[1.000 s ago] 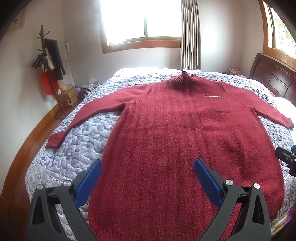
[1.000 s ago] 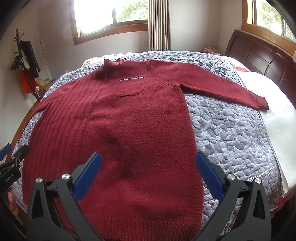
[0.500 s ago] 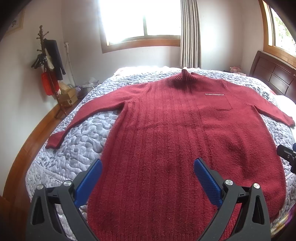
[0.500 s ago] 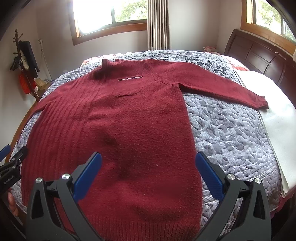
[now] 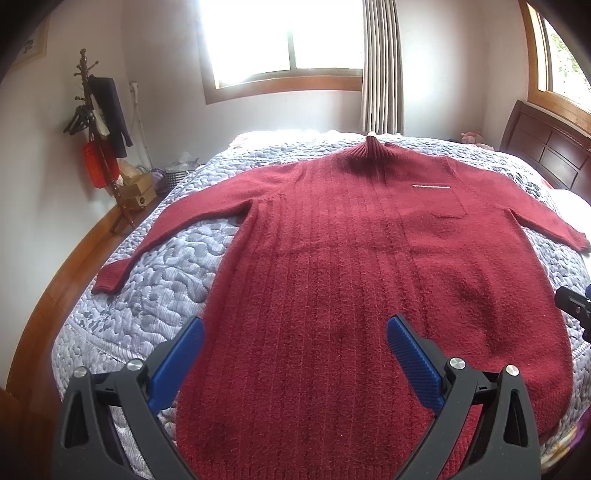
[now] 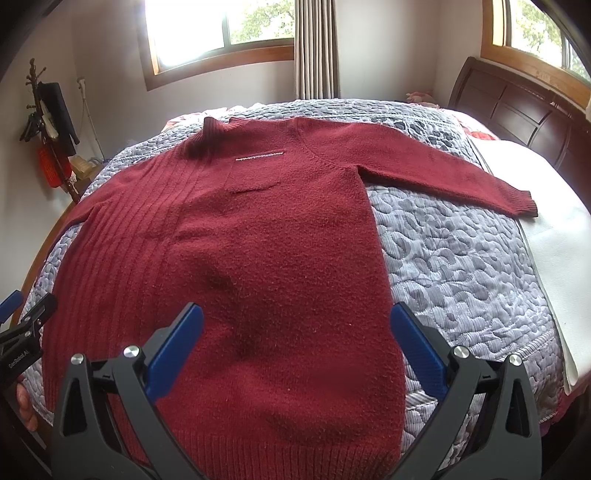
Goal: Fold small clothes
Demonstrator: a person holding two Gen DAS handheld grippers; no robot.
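A dark red sweater (image 5: pixel 369 280) lies flat and face up on a grey quilt (image 5: pixel 166 266), sleeves spread out to both sides, collar at the far end. The left gripper (image 5: pixel 295 354) hovers over the hem's left half, jaws spread wide, gripping nothing. The right gripper (image 6: pixel 295 347) hovers over the hem's right half, also spread wide and empty, its right finger (image 6: pixel 417 350) past the sweater's side edge, over the quilt. Ahead stand a window (image 6: pixel 221 33) and curtain (image 6: pixel 317 48).

The left tool (image 6: pixel 22 345) bears small white lettering, roughly "GenRobot.AI".
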